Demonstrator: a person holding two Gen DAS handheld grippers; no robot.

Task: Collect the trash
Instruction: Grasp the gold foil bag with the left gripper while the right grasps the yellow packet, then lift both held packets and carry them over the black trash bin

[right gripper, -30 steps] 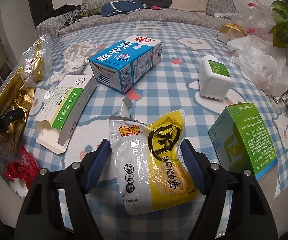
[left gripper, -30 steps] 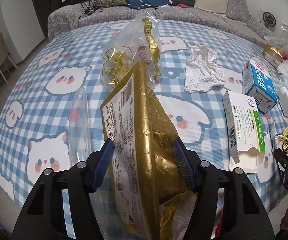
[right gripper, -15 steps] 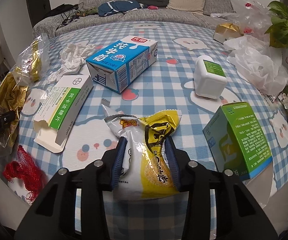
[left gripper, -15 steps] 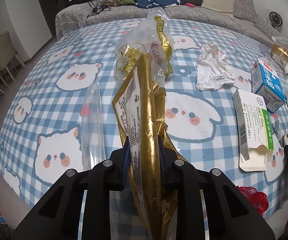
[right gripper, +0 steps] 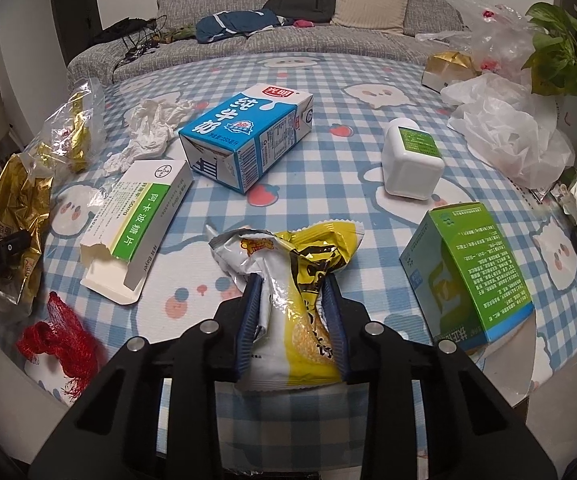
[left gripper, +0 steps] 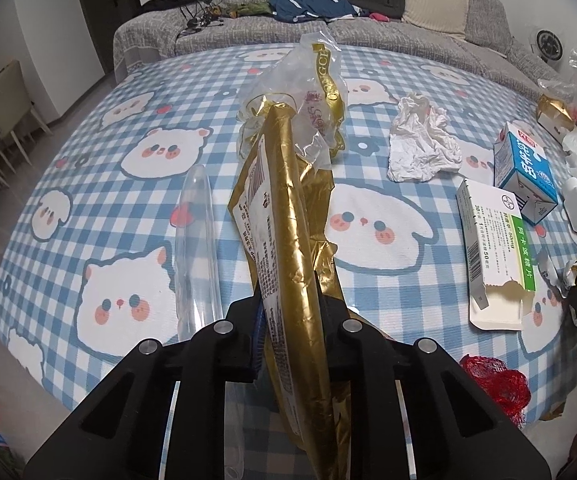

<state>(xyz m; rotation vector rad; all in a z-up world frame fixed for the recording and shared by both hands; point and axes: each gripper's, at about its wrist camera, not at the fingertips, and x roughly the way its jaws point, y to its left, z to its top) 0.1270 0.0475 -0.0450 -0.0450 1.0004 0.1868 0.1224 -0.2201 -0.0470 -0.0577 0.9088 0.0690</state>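
Note:
A crumpled gold foil bag stands on edge between the pads of my left gripper; the jaws are closing and squeeze it flat. A clear bag of gold wrappers leans against its far end. In the right wrist view my right gripper is shut on a yellow and white snack packet, which is bunched between the blue pads. Both packets lie near the front edge of the table with the blue checked cloth.
More rubbish lies about: a blue milk carton, an open green-and-white medicine box, crumpled tissue, a red net, a green box, a white bottle, white plastic bags. A clear tube lies left of the gold bag.
Both grippers went from wide open to closed. The left now pinches the gold bag into a narrow fold; the right has crumpled the snack packet between its pads.

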